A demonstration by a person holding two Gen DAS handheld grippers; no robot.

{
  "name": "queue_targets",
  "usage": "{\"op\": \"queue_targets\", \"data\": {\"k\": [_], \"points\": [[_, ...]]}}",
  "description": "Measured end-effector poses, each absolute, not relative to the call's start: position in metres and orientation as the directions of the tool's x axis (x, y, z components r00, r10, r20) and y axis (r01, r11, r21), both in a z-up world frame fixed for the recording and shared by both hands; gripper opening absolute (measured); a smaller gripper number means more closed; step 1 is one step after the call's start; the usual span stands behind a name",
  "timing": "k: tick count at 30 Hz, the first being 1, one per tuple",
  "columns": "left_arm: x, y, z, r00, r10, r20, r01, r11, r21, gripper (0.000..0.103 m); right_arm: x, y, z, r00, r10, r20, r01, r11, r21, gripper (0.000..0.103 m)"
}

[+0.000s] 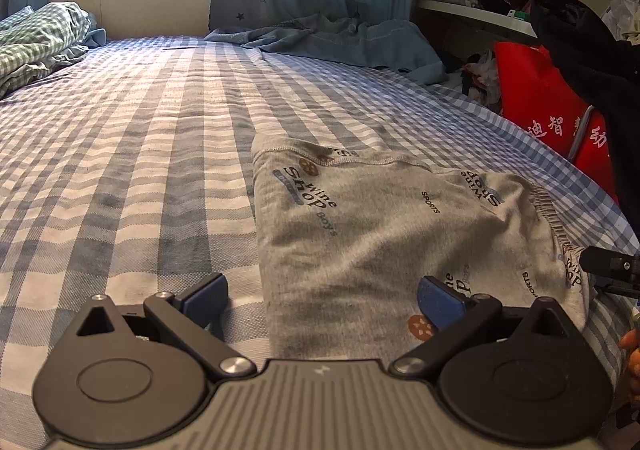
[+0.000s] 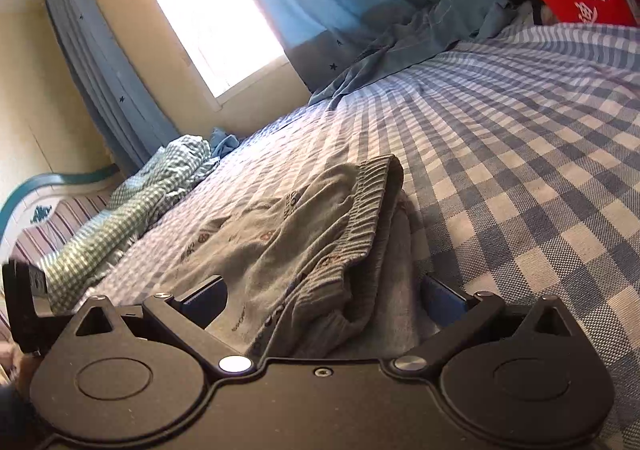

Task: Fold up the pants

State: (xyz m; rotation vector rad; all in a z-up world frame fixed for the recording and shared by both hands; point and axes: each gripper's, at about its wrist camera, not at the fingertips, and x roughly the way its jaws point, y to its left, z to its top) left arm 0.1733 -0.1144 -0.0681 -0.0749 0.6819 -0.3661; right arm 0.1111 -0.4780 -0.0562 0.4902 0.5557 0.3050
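We count one folded pair of grey printed pants (image 1: 400,234) at 3 o'clock on the checked bedsheet (image 1: 132,153). Our left gripper (image 1: 322,300) and right gripper (image 2: 324,302) are both spread, released; the pants' near edge is hidden.

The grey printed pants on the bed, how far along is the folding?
Mostly done, it seems: the grey pants lie in a compact folded stack on the checked sheet, waistband layered on top. In hand: nothing; the left gripper and the right gripper are both open around the stack. Left: perhaps a final fold or tidy.
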Motion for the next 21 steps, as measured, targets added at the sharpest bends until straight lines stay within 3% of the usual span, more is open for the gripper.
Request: {"op": "queue_targets", "data": {"k": [7,12,15,17,19,21], "points": [[0.176,-0.103,-0.068,0.712,-0.402,-0.576,0.301,0.916,-0.266,0.103,0.117,-0.48,-0.054,0.807,0.407,-0.427,-0.102,0.809,0.579,0.102],[0.179,-0.094,-0.065,0.7,-0.435,-0.567,0.287,0.897,-0.335,0.102,0.117,-0.475,-0.05,0.808,0.356,-0.47,-0.051,0.836,0.546,0.09],[0.183,-0.094,-0.061,0.682,-0.426,-0.594,0.261,0.901,-0.346,0.1,0.116,-0.484,-0.051,0.809,0.356,-0.469,-0.012,0.806,0.592,0.078],[0.185,-0.099,-0.057,0.67,-0.399,-0.626,0.229,0.913,-0.338,0.094,0.116,-0.489,-0.052,0.805,0.351,-0.478,0.019,0.791,0.612,0.057],[0.188,-0.102,-0.054,0.656,-0.378,-0.653,0.202,0.922,-0.331,0.09,0.115,-0.491,-0.054,0.796,0.35,-0.494,0.041,0.783,0.621,0.046],[0.189,-0.105,-0.051,0.642,-0.372,-0.67,0.189,0.924,-0.332,0.084,0.113,-0.491,-0.055,0.794,0.359,-0.491,0.038,0.776,0.63,0.044]]}}
